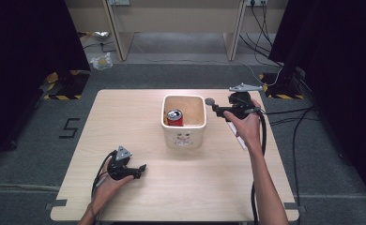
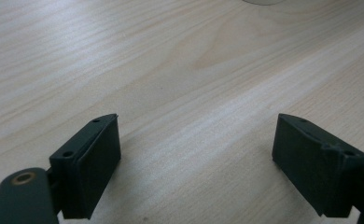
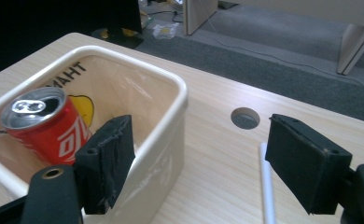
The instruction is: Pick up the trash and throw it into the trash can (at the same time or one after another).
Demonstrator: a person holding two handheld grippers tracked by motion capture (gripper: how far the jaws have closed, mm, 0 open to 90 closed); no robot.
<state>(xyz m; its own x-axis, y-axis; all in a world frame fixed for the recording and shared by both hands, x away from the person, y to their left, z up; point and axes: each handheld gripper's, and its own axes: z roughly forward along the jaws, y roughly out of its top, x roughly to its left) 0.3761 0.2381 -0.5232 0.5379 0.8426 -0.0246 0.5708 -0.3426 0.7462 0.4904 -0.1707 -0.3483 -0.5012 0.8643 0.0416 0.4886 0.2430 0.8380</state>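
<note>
We have the red can (image 3: 45, 126) standing upright inside the cream tub (image 1: 184, 136) near the middle of the table (image 1: 139, 197), tucked toward the tub's left wall as the high view shows it. Our right gripper (image 3: 199, 163) hangs at the tub's right rim with its jaws spread wide and nothing between them — one jaw looks to be over the inside of the wall, the other out over bare wood. Our left gripper (image 2: 196, 158) rests low on the table, near its front edge and well apart from the tub, jaws likewise spread and empty.

The risk, as we judge it, lies with the right hand. If it dips from here, the inner jaw may catch the rim and shove or tip the tub, toppling the can. A white stick (image 3: 266, 186) lies on the table just beside the outer jaw — a careless sweep could knock it away. With no left hand steadying the tub, any sideways push would slide it.
</note>
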